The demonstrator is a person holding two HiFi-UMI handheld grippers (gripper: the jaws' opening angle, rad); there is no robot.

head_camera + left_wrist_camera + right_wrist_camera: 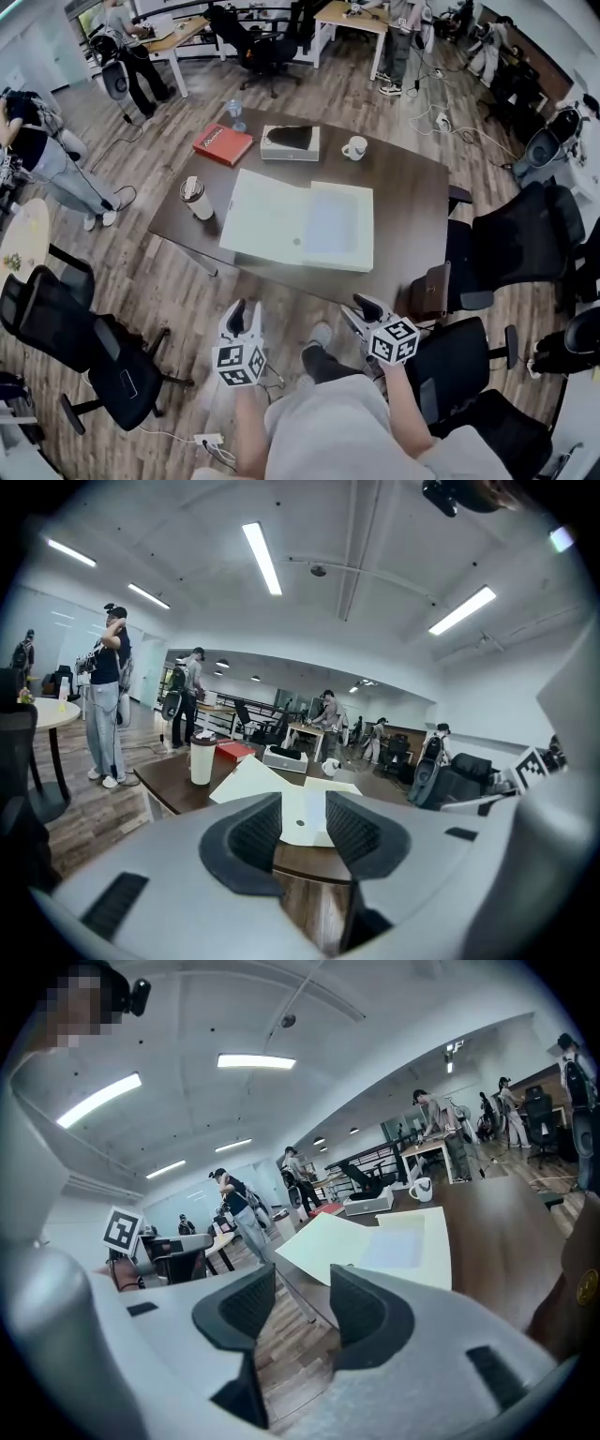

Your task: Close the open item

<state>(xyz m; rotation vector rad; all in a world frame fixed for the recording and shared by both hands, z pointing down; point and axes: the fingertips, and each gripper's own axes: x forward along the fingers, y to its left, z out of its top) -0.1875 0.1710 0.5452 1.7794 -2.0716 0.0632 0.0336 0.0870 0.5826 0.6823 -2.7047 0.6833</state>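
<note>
A large flat white box [298, 225] lies open on the dark table [412, 197], its lid spread out to the left and its shallow tray on the right. It also shows in the left gripper view [302, 816] and in the right gripper view [375, 1241]. Both grippers hover in front of the table's near edge, short of the box. My left gripper [245, 314] [303, 829] is open with nothing between its pads. My right gripper [357, 311] [302, 1305] is open too, and empty, pointing at the box's near right corner.
Behind the box stand a lidded paper cup [196, 199], a red book [223, 143], a small white carton [291, 142] and a white mug [354, 148]. Black office chairs [103, 356] [511, 244] flank the table. A brown bag [431, 291] sits by the near right corner. People stand further back.
</note>
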